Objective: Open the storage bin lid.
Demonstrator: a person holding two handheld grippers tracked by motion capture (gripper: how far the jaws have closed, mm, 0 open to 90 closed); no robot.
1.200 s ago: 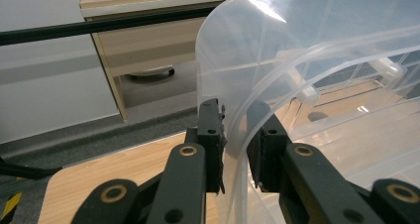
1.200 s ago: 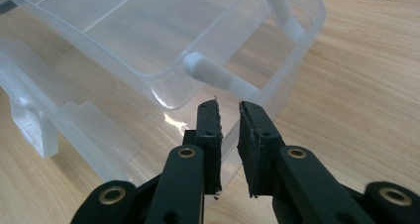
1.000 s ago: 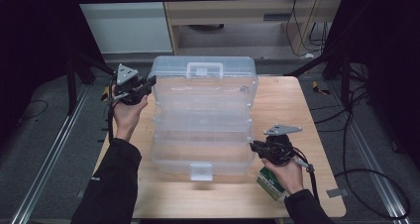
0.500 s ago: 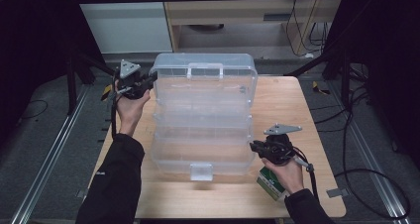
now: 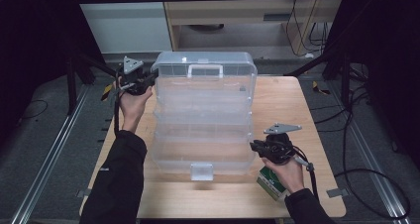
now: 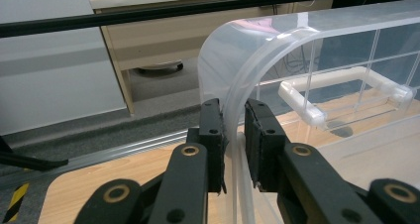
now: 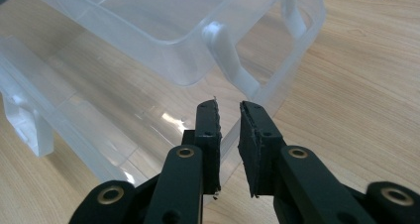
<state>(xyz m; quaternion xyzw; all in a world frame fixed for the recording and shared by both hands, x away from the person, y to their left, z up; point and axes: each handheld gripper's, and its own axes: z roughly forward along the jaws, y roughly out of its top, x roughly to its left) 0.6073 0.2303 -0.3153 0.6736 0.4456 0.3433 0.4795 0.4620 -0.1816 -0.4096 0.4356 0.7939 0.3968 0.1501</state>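
A clear plastic tiered organiser box lies opened out on the wooden table. Its lid, with a white handle, stands up at the far end. My left gripper is at the lid's far-left corner. In the left gripper view it is shut on the lid's curved rim, which runs between the pads. My right gripper sits at the near-right corner of the base. In the right gripper view it is shut on the base's rim.
A green and white packet lies on the table under the person's right hand. A latch tab hangs at the box's near edge. Beyond the table are a desk, dark frame bars and cables on the floor.
My left gripper has crept slightly toward the far side with the lid's corner still in it. The right gripper and the base have stayed put.
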